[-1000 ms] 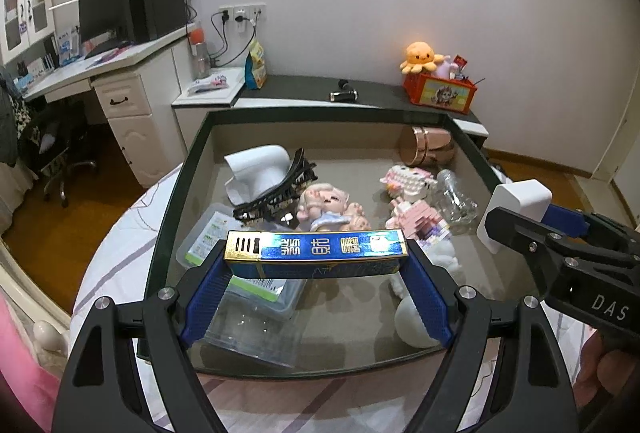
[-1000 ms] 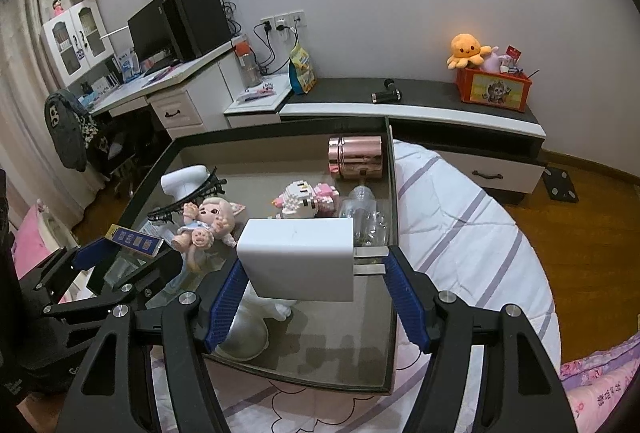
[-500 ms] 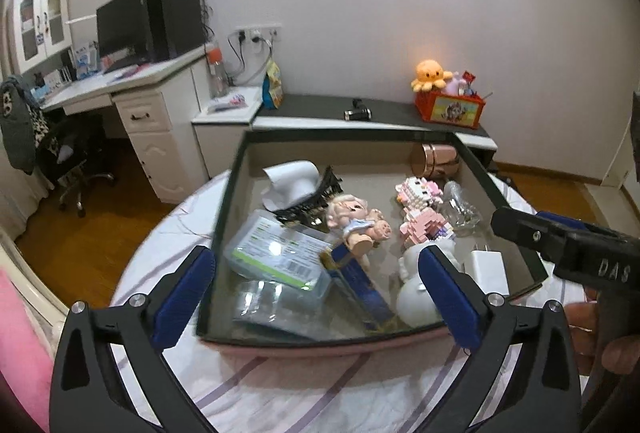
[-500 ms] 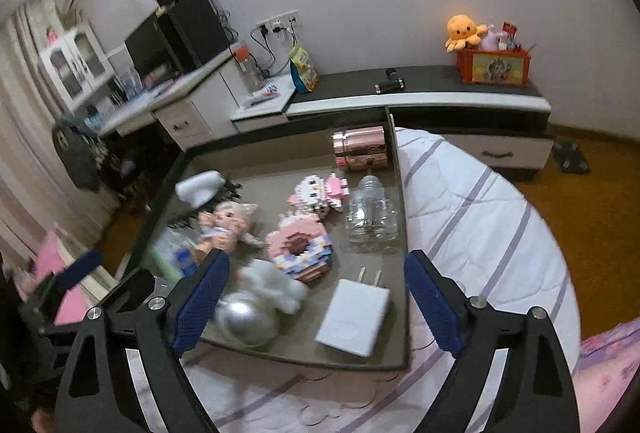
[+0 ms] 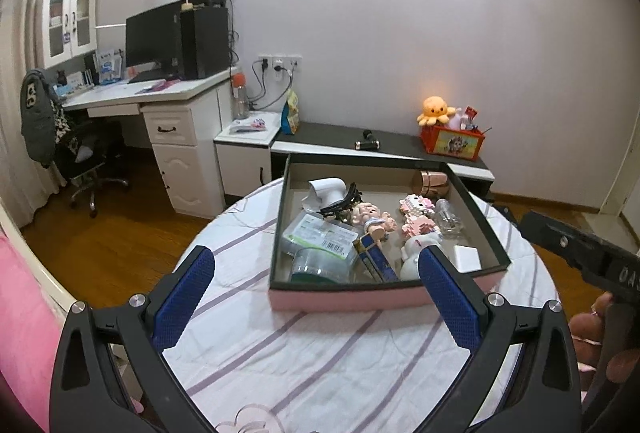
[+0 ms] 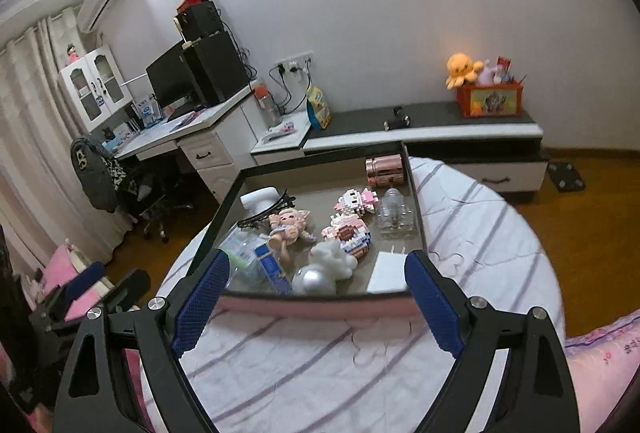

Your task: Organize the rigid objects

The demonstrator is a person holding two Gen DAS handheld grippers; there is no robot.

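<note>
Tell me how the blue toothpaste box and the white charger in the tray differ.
The blue toothpaste box is long, narrow and printed; the white charger is a short, plain block. The box leans tilted among the other items by the doll; the charger lies flat on the tray floor. The box sits near the tray's middle, the charger toward its right front corner. Both are rigid and lie free of either gripper.

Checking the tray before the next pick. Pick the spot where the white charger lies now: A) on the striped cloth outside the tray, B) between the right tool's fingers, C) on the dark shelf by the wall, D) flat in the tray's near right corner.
D: the white charger lies flat inside the tray, in its near right corner, touched by neither tool.
</note>
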